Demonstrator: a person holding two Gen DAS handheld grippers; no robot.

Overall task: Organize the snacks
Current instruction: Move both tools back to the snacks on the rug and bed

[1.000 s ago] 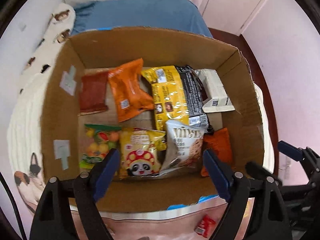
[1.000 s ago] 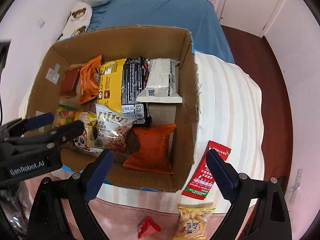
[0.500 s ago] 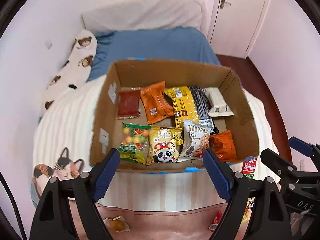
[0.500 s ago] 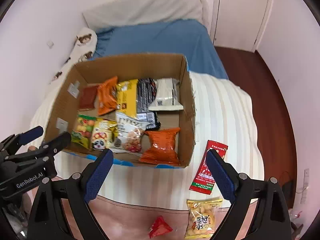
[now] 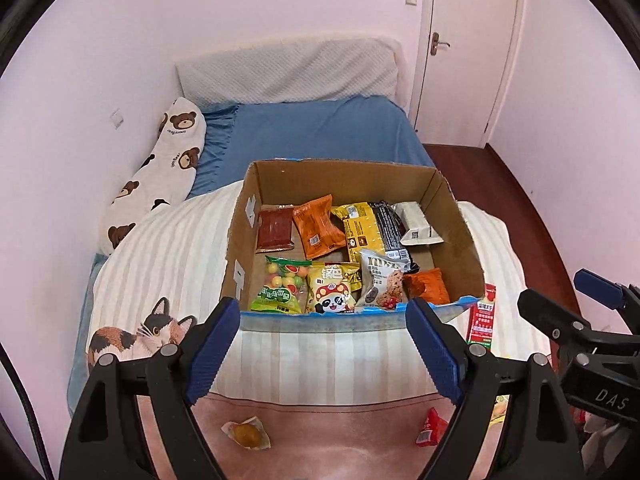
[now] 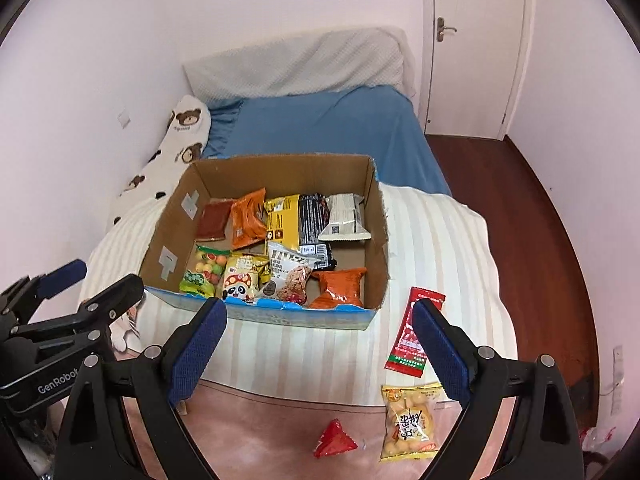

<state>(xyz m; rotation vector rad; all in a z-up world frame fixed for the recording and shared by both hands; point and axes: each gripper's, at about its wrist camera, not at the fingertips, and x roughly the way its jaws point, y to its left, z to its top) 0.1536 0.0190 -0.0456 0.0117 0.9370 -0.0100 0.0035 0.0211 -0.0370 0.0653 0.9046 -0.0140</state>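
A cardboard box (image 5: 240, 240) (image 6: 378, 240) sits on the striped blanket and holds several snack packs. Loose snacks lie outside it: a long red sachet (image 6: 414, 334) (image 5: 482, 316), a yellow puff pack (image 6: 410, 422), a small red triangular pack (image 6: 334, 440) (image 5: 430, 432) and a small clear-wrapped yellow snack (image 5: 246, 434). My left gripper (image 5: 324, 346) is open and empty, held back in front of the box. My right gripper (image 6: 320, 348) is open and empty, also in front of the box, with the red sachet just by its right finger.
The bed carries a blue sheet (image 5: 320, 132), a bear-print pillow (image 5: 160, 168) at the left and a white headboard cushion. A pink blanket (image 6: 260, 432) lies at the near edge. Wooden floor (image 6: 520, 208) and a white door (image 6: 476, 40) are at the right.
Both grippers have pulled back and up from the box, so it looks smaller and the loose snacks in front have come into view. Both stay open and empty.
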